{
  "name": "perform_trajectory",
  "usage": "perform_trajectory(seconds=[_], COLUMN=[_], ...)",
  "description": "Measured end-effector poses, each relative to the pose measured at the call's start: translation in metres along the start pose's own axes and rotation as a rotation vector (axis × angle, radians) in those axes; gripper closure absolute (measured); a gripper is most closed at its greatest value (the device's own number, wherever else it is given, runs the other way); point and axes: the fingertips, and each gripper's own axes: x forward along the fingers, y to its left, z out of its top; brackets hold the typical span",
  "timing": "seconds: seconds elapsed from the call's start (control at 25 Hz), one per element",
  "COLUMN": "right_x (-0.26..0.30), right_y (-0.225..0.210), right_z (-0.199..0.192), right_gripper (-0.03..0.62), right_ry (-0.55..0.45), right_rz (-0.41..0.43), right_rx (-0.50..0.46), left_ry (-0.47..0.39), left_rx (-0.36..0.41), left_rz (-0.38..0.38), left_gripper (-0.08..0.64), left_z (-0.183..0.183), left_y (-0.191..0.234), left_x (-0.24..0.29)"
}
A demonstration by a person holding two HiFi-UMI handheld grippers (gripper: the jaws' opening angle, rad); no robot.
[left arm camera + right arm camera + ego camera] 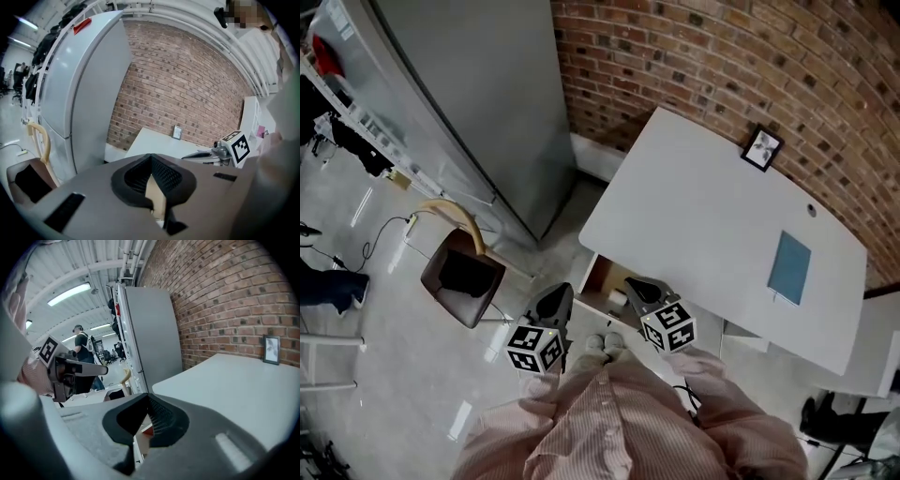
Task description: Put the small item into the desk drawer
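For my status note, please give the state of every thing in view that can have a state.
Desk drawer: open, with a small pale item inside.
Left gripper: shut, nothing between the jaws.
Right gripper: shut, nothing held.
Picture frame: standing upright on the desk.
Blue book: closed, lying flat.

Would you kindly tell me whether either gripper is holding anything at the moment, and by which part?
Nothing is held. The left gripper and the right gripper both have their jaws closed together, tip to tip, with nothing between them.
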Motion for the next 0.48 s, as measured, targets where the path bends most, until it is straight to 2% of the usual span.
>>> perform_trajectory(seconds=[0.28, 0.48], right_x=[-0.016, -0.028], right_y=[-0.010, -0.014], right_z=[0.053, 0.084], right_gripper=[0.586, 0.586], right_ry=[-0.133, -0.217], right_rz=[-0.012, -0.019], right_rx=[0.008, 0.021], left_ry=[-0.107, -0.160], left_rx=[0.030, 0.083], left_rz=[0.033, 0.058], left_gripper=[0.561, 0.561], left_z=[0.044, 0.069], left_y=[0.012, 0.016], left_x=[-0.009, -0.018])
